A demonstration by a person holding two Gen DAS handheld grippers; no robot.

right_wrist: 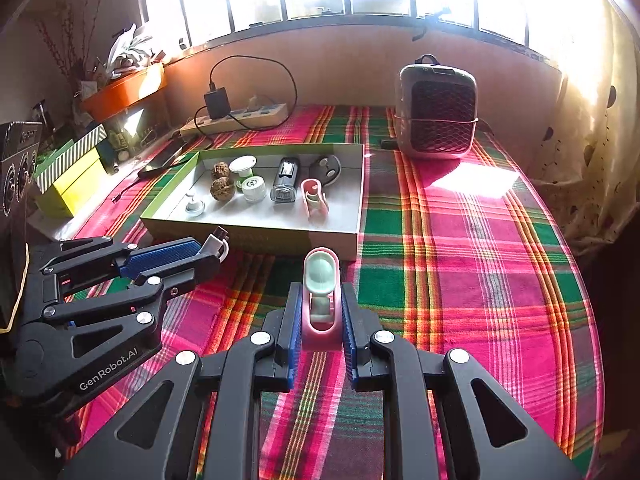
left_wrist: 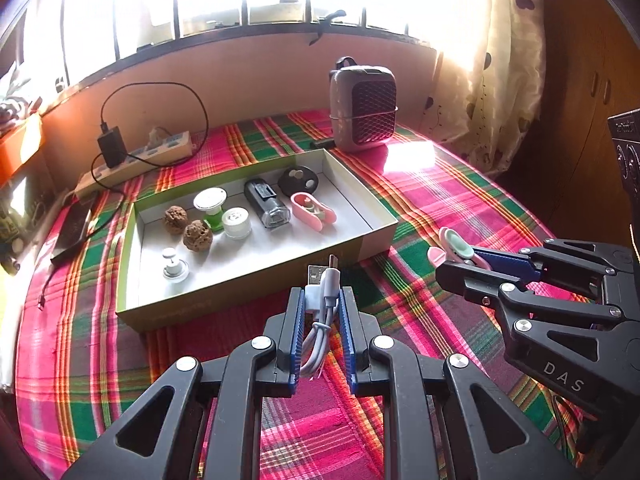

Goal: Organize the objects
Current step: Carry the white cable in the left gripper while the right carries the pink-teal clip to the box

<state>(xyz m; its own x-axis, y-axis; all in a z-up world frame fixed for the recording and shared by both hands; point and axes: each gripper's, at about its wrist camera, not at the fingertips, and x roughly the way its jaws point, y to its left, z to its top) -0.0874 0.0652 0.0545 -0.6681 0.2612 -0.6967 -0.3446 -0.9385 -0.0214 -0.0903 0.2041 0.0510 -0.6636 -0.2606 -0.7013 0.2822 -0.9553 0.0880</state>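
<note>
My left gripper [left_wrist: 323,300] is shut on a coiled white USB cable [left_wrist: 325,292], held above the plaid cloth just in front of the open box [left_wrist: 376,220]. My right gripper [right_wrist: 321,300] is shut on a pink clip with a mint-green top [right_wrist: 320,280], also lifted in front of the box [right_wrist: 256,230]. In the right wrist view the left gripper [right_wrist: 208,252] shows at left with the cable plug [right_wrist: 218,238]. Inside the box lie two walnuts [left_wrist: 188,226], small white caps, a black device [left_wrist: 266,202], a dark round item [left_wrist: 298,180] and another pink clip [left_wrist: 312,212].
A small heater [left_wrist: 364,108] stands behind the box on the plaid tablecloth [right_wrist: 460,260]. A power strip with a black charger [left_wrist: 136,152] lies at the back left, with a phone [left_wrist: 74,228] beside it. Stacked boxes [right_wrist: 72,176] sit at the far left.
</note>
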